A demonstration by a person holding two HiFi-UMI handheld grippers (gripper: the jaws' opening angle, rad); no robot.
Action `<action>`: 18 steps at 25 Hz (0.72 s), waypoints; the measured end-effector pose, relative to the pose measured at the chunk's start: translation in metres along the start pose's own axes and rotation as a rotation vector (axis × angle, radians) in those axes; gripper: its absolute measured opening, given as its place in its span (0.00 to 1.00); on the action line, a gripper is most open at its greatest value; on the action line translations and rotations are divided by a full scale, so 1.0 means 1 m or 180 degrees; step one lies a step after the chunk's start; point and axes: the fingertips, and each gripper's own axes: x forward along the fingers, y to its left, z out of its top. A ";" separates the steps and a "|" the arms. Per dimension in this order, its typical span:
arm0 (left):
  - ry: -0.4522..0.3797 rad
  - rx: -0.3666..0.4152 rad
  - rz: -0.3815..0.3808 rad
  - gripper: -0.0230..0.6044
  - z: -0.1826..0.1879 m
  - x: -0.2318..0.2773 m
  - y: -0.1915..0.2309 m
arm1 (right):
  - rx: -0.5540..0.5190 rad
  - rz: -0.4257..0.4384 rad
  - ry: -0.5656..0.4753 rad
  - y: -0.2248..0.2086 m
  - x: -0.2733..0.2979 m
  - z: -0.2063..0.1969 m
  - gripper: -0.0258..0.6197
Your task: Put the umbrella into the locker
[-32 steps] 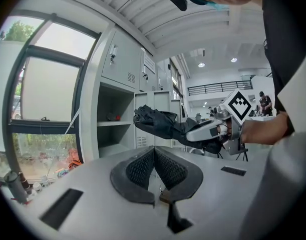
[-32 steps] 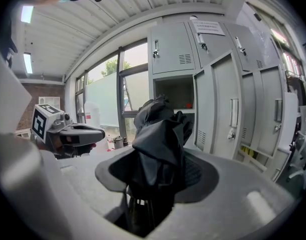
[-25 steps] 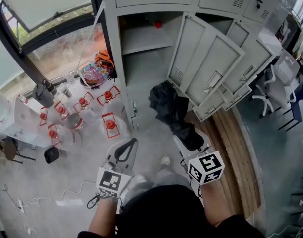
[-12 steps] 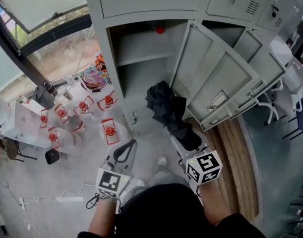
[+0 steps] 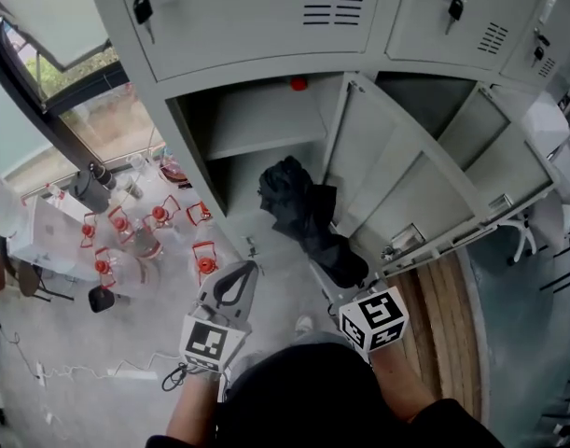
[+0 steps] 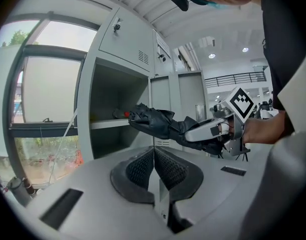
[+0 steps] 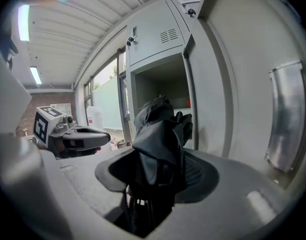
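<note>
Right now my right tongs are clenched on the thick near end of the black, loosely folded fabric umbrella. It sticks out ahead of them in the air, nearly level. Its far end reaches towards the mouth of the open compartment of the grey metal locker, beside the swung-out grey door; I judge it is not yet inside. My left tongs are closed on nothing, pads together, off to the side.

I expect the umbrella to be light, with a stiff core under soft, slack cloth that looks rather slick. So the firm bundled end is the place to hold it, not the loose folds, which would slide or bunch. Those floppy folds could snag on the door edge or the pale inner shelf.
</note>
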 end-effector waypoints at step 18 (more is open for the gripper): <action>0.0054 -0.0005 0.0348 0.05 0.006 0.023 0.030 | -0.0061 0.0376 -0.0084 -0.009 0.053 0.028 0.37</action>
